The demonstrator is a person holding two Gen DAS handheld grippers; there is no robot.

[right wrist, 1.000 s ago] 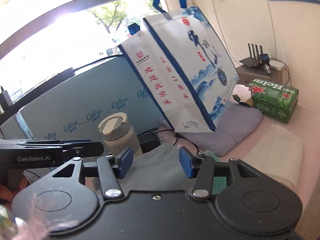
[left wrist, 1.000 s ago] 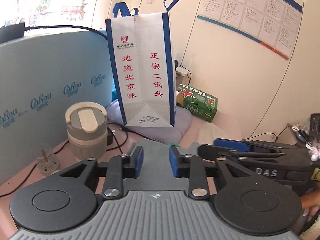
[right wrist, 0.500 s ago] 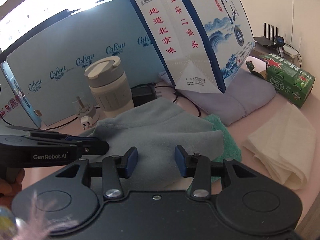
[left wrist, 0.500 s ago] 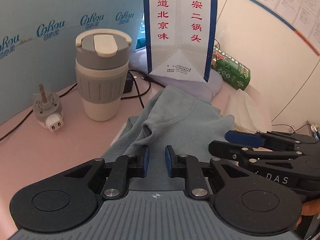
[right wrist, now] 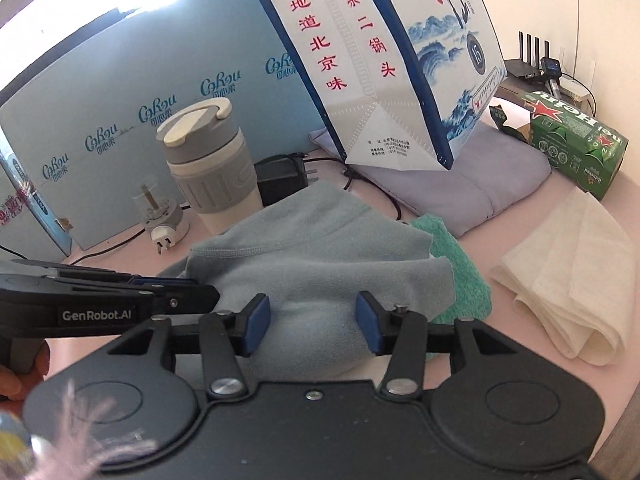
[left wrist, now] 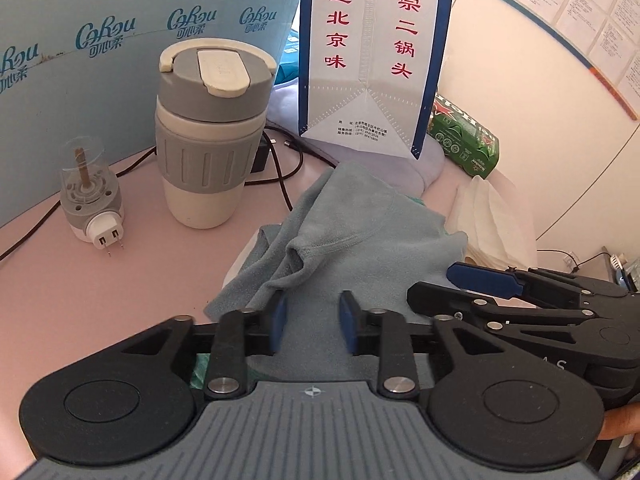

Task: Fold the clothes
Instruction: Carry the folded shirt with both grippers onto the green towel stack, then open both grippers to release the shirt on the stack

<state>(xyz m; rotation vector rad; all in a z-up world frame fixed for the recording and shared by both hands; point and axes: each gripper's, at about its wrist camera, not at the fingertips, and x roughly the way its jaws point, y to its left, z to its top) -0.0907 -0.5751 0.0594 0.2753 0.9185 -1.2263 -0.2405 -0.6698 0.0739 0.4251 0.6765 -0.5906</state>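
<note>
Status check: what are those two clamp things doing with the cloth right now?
Left gripper and right gripper: fingers opening, nothing pinched. Grey-blue fleece garment lies folded on the pink table. Grey-and-cream travel mug stands close by.

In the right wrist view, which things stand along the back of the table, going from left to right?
Plug adapter → travel mug → black charger → white and blue bag → green beer box.
</note>
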